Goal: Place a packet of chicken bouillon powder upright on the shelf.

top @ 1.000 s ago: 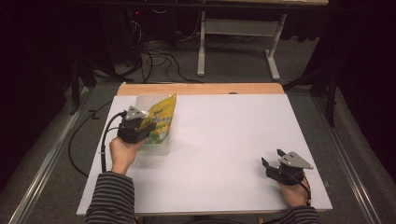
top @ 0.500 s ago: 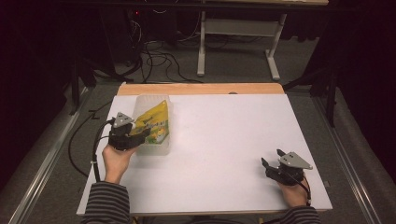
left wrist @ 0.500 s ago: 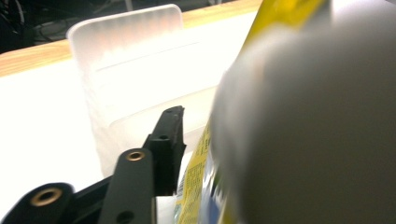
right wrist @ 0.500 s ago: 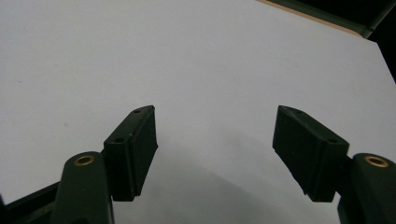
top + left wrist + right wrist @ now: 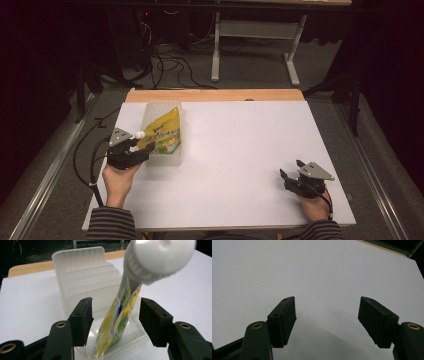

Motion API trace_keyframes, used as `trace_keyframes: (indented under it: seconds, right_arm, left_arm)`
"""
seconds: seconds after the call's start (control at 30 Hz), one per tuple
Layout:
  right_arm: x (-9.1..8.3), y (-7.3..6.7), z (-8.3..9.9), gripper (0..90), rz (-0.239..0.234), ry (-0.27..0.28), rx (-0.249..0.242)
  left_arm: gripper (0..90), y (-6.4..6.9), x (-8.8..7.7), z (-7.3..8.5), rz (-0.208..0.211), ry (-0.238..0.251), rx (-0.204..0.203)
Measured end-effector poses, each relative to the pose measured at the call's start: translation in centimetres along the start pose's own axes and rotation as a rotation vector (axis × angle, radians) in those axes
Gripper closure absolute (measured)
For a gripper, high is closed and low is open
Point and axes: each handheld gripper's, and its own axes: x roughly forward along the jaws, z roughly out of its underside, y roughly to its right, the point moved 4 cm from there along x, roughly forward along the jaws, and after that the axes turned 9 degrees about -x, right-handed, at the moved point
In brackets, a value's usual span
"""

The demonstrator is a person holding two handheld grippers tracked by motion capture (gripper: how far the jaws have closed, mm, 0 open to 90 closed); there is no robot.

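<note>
From above, at worktop (image 5: 240, 150) left edge: left tool (image 5: 134, 150) just short of tray (image 5: 167, 156), pouch (image 5: 162, 134) inside, cap (image 5: 140, 135) pointing back at it. Right tool (image 5: 295, 176) well apart. Along left tool (image 5: 115, 317): jaws wide, holding nothing, pouch (image 5: 117, 322) leaning between, long axis toward camera. Along right tool (image 5: 327, 315): wide, empty, over bare worktop.

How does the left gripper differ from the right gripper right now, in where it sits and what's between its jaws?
The left gripper sits at the table's left edge beside the clear plastic rack; the right gripper rests near the front right corner, apart from everything. The left gripper's open jaws flank the yellow spouted pouch without touching it; the right gripper's frame only bare white tabletop. Both are open, each in a hand.
</note>
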Motion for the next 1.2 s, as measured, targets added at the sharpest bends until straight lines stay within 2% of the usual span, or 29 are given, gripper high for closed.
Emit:
trace_keyframes:
  seconds: [0.13,0.3,0.43,0.77,0.97,1.2]
  right_arm:
    - [-0.1,0.1,0.0,31.2,-0.005,0.011,0.011]
    - [0.0,0.0,0.0,31.3,-0.003,0.003,-0.005]
    - [-0.1,0.0,0.0,31.2,-0.002,0.006,0.005]
    - [-0.1,0.0,0.0,31.2,-0.001,0.006,-0.002]
    - [-0.1,0.0,0.0,31.2,-0.004,0.005,-0.004]
    - [0.0,-0.1,0.0,31.2,-0.004,0.002,-0.005]
  left_arm:
    - [43.5,0.1,-0.9,0.5,-0.019,0.016,0.007]
    - [43.3,0.0,-1.9,1.1,-0.016,0.035,-0.006]
    - [43.1,0.1,-2.4,1.5,-0.013,0.043,-0.003]
    - [42.2,0.6,-3.3,2.7,0.003,0.061,-0.019]
    - [41.9,0.7,-4.0,3.9,-0.020,0.071,-0.015]
    - [41.9,1.0,-4.4,5.2,-0.006,0.078,-0.036]
